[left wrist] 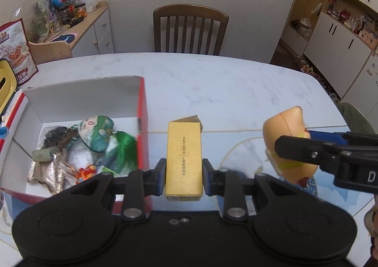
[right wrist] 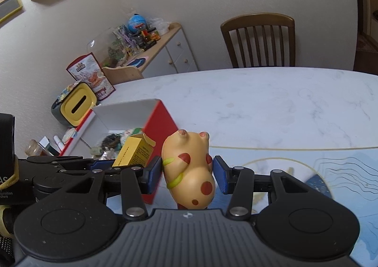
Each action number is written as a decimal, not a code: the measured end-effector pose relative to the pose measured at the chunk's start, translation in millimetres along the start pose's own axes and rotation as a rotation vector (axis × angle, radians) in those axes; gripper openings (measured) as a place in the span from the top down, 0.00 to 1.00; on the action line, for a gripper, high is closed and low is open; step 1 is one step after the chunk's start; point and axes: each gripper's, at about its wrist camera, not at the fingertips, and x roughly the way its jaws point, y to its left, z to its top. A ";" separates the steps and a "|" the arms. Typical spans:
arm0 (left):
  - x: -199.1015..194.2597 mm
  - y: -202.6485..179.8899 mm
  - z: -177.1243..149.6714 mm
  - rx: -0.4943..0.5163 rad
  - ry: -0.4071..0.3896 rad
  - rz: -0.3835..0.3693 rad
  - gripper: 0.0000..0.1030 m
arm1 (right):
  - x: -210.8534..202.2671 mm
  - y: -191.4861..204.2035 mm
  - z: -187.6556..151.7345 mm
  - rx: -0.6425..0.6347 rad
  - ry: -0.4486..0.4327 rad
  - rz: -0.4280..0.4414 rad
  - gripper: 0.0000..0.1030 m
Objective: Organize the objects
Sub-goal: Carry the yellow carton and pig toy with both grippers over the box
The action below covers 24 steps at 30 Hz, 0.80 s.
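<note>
1. Gripping a tall yellow carton (left wrist: pixel 183 158), the left gripper (left wrist: pixel 183 177) has its jaws closed on the carton's two long sides, low down near the base; the carton runs forward out of the jaws, top flap (left wrist: pixel 189 119) open.
2. Carton sits just right of the red box (left wrist: pixel 143 125), above the worktop (left wrist: pixel 224 82). Right wrist view shows the carton (right wrist: pixel 134 151) raised at about box-rim height, close to the box's near right corner.
3. Red box is open, white inside, and holds a green-tasselled doll (left wrist: pixel 101 136), a dark fuzzy item (left wrist: pixel 55 137) and crinkled foil wrappers (left wrist: pixel 50 167).
4. Right gripper (right wrist: pixel 187 172) holds a tan toy figure (right wrist: pixel 189 170) with red spots and a yellow-green stripe. Jaws are set narrow around its midsection, blue pads (right wrist: pixel 221 173) on either side. Left pad touches; right pad is at the surface, contact hard to confirm.
5. Left wrist view has the same toy (left wrist: pixel 283 130) well right of the carton, with the right gripper coming in from the right edge.
6. Toy hangs over the blue-patterned mat (right wrist: pixel 330 172) at the near edge of the worktop.
7. Far side: wooden chair (left wrist: pixel 190 28) tucked against the worktop; yellow tissue holder (right wrist: pixel 79 104) and a printed snack bag (right wrist: pixel 91 73) at the left end.
</note>
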 end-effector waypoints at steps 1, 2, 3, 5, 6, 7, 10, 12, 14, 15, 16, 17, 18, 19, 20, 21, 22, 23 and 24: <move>-2.1 5.5 1.0 -0.001 -0.003 -0.004 0.73 | 2.6 6.5 0.9 -0.004 -0.002 0.000 0.54; -3.8 10.8 2.0 0.001 -0.007 -0.005 0.73 | 5.5 13.4 1.6 -0.008 -0.003 -0.001 0.54; -5.4 16.3 2.9 0.003 -0.011 -0.006 0.73 | 8.7 20.3 2.5 -0.012 -0.004 -0.003 0.54; -8.3 29.4 4.6 0.002 -0.017 -0.005 0.73 | 15.0 33.4 4.5 -0.022 -0.007 -0.004 0.54; -9.9 35.8 5.5 0.001 -0.019 -0.003 0.73 | 18.3 40.2 5.6 -0.026 -0.008 -0.004 0.54; -10.6 42.8 6.3 0.001 -0.022 0.001 0.73 | 22.0 46.7 6.4 -0.029 -0.008 -0.004 0.54; -11.5 65.5 8.4 -0.003 -0.024 0.013 0.73 | 34.1 67.0 8.2 -0.047 -0.010 -0.003 0.54; -11.4 80.4 9.9 -0.005 -0.023 0.023 0.73 | 43.5 80.2 9.6 -0.056 -0.008 -0.002 0.54; -11.1 96.5 11.6 -0.006 -0.022 0.038 0.73 | 53.2 92.7 10.9 -0.064 -0.007 0.000 0.54; -10.6 104.1 12.7 -0.008 -0.021 0.046 0.73 | 58.5 98.6 11.6 -0.068 -0.006 -0.001 0.54; -9.8 111.9 13.7 -0.010 -0.019 0.052 0.73 | 63.8 104.0 12.0 -0.071 -0.003 -0.002 0.54; -8.7 119.6 14.8 -0.013 -0.017 0.059 0.73 | 69.5 109.0 12.6 -0.074 0.000 -0.002 0.54; -7.7 126.9 15.4 -0.016 -0.016 0.066 0.73 | 74.8 113.9 12.8 -0.078 0.004 -0.004 0.54; -6.5 134.2 16.3 -0.019 -0.013 0.072 0.73 | 80.1 119.1 13.2 -0.083 0.006 -0.006 0.54; -5.2 141.2 17.1 -0.021 -0.010 0.076 0.73 | 85.1 123.6 13.2 -0.087 0.010 -0.007 0.54; -3.8 147.9 18.0 -0.023 -0.008 0.081 0.73 | 90.2 128.5 13.2 -0.092 0.014 -0.007 0.54; -2.6 154.9 18.8 -0.021 -0.006 0.084 0.73 | 95.3 133.2 13.2 -0.096 0.019 -0.008 0.54; -1.2 161.6 19.6 -0.021 -0.005 0.090 0.73 | 100.1 137.7 12.7 -0.103 0.024 -0.011 0.54; 0.3 168.2 20.4 -0.022 -0.004 0.097 0.73 | 105.1 142.5 12.1 -0.114 0.028 -0.016 0.54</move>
